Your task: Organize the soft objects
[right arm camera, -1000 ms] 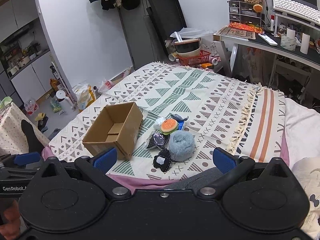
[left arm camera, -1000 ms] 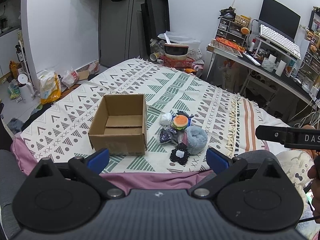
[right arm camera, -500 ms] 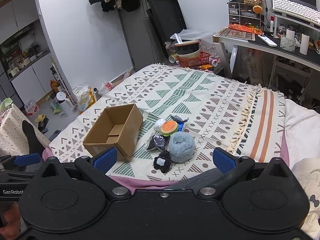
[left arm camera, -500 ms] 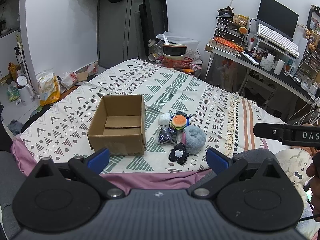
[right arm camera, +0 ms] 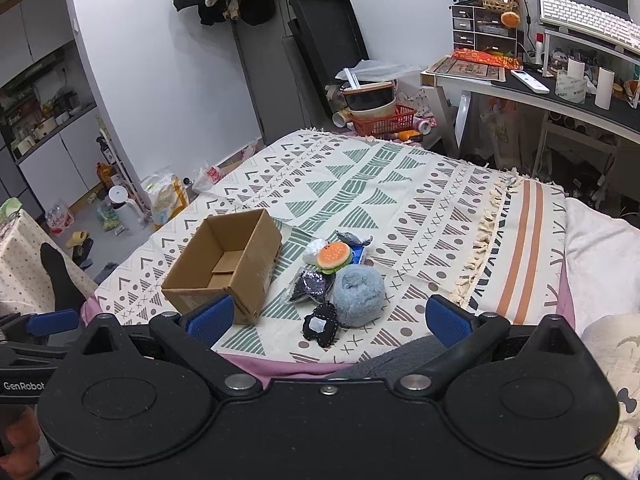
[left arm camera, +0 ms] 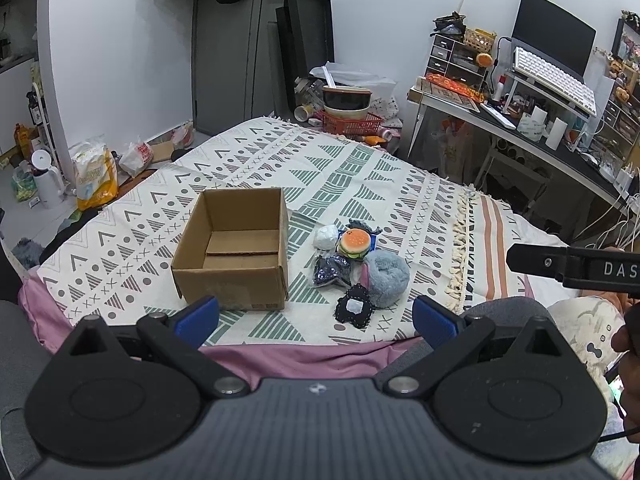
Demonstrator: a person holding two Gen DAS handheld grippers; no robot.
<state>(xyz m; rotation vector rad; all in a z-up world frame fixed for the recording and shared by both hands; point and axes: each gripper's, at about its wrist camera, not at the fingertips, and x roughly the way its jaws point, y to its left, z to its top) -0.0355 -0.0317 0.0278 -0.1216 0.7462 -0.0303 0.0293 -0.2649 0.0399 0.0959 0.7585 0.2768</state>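
Soft toys lie heaped on the blanket ahead of both spread, empty grippers.

Left gripper (left arm camera: 316, 316) and right gripper (right arm camera: 326, 318) hang back at the bed's near edge. Nearest is the black patch (left arm camera: 354, 311), then the blue puff (left arm camera: 386, 278), burger (left arm camera: 353, 242) and white ball (left arm camera: 325, 236), just right of the box (left arm camera: 232, 250).

Both fisheye views were evenly and brightly lit by soft, diffuse indoor light with no visible source, so the cardboard box (left arm camera: 236, 248) threw only a faint shadow on the patterned blanket (left arm camera: 400, 200). The centre was sharp and free of motion blur, while straight lines such as the wall edge (left arm camera: 42, 60) and the desk (right arm camera: 560, 100) bowed strongly toward the rims. The frame corners fell off to black, and no glare appeared.
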